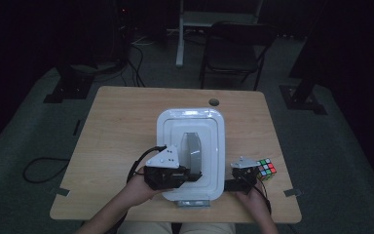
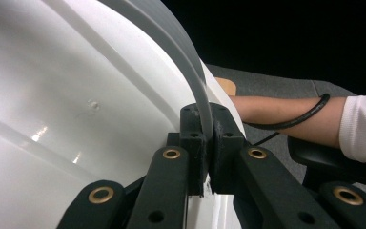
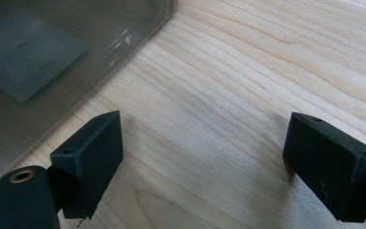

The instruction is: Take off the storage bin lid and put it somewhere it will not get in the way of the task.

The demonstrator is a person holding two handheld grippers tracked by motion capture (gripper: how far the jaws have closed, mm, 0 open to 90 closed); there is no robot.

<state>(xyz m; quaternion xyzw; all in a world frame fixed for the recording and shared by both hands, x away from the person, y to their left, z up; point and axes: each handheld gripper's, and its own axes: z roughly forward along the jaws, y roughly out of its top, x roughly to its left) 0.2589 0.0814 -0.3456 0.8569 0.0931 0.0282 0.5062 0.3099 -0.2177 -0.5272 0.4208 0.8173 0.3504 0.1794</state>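
Grip on the grey handle (image 2: pixel 198 71) is taken at its near end only: the left tool (image 2: pixel 208 148) is pressed together on the thin strap, which arches over the white lid (image 1: pixel 167 127) of a clear box (image 3: pixel 38 62) at the middle of the worktop (image 1: pixel 117 126). A slip is judged the main risk, since little of the strap lies between the pads; a pull at an angle could let it slide out. A lift from one end could also tip the lid, or drag the whole box toward the near edge if the lid is latched. The right tool (image 3: pixel 202 157) is spread wide over bare wood just beside the box wall, holding nothing, so the box is not steadied. A puzzle cube (image 1: pixel 266 168) lies near the right hand (image 1: pixel 253 200) and could be knocked by a sudden shift.
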